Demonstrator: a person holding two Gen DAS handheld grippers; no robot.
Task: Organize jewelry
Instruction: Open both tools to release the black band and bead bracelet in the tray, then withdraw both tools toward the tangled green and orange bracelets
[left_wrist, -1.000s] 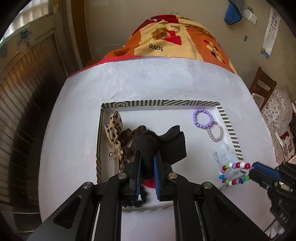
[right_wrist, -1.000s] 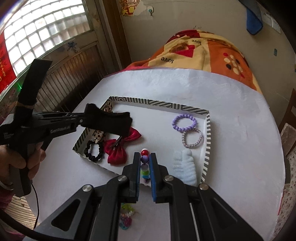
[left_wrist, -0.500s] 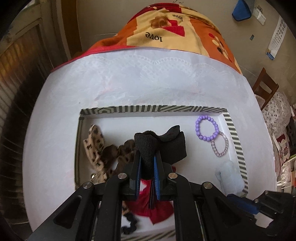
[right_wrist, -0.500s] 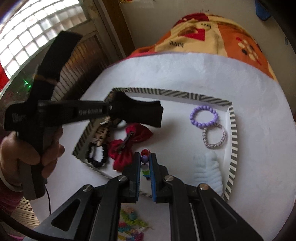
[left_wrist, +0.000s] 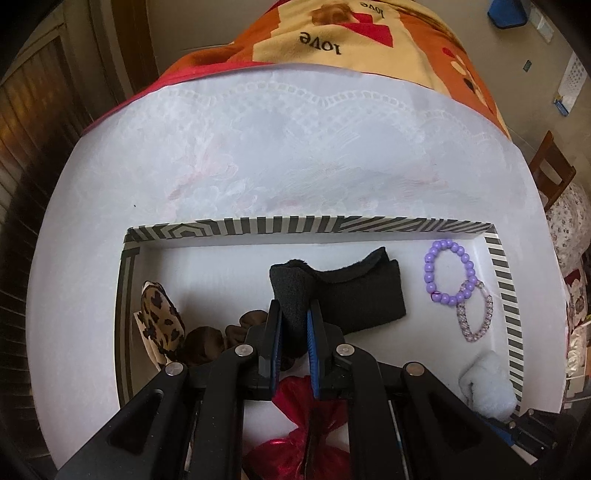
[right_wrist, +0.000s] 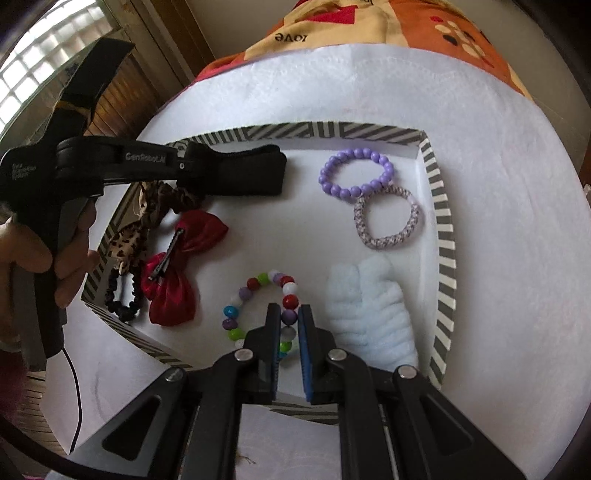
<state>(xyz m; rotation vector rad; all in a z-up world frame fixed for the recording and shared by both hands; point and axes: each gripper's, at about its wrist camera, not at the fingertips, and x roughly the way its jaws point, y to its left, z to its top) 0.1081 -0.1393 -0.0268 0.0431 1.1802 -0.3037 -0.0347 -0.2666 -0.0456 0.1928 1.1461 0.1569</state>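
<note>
A white tray with a striped rim (left_wrist: 332, 224) (right_wrist: 439, 206) sits on the round white table. My left gripper (left_wrist: 294, 314) is shut on a black cloth hair bow (left_wrist: 354, 295) (right_wrist: 251, 173), held low over the tray's middle. My right gripper (right_wrist: 288, 317) is shut on a multicoloured bead bracelet (right_wrist: 255, 288) that lies on the tray floor at its near side. A purple bead bracelet (left_wrist: 448, 271) (right_wrist: 356, 173) and a braided lilac bracelet (left_wrist: 474, 312) (right_wrist: 388, 218) lie at the tray's right.
In the tray's left part lie a leopard-print bow (left_wrist: 162, 321), a brown scrunchie (left_wrist: 207, 341), a red satin bow (right_wrist: 177, 266) and a black scrunchie (right_wrist: 122, 299). A pale blue fluffy piece (right_wrist: 369, 314) lies near the right rim. An orange blanket (left_wrist: 351, 40) lies beyond the table.
Both grippers moved forward and down over the tray. The black bow now hangs low over the tray's middle, and the multicoloured bracelet has come down onto the tray floor.
</note>
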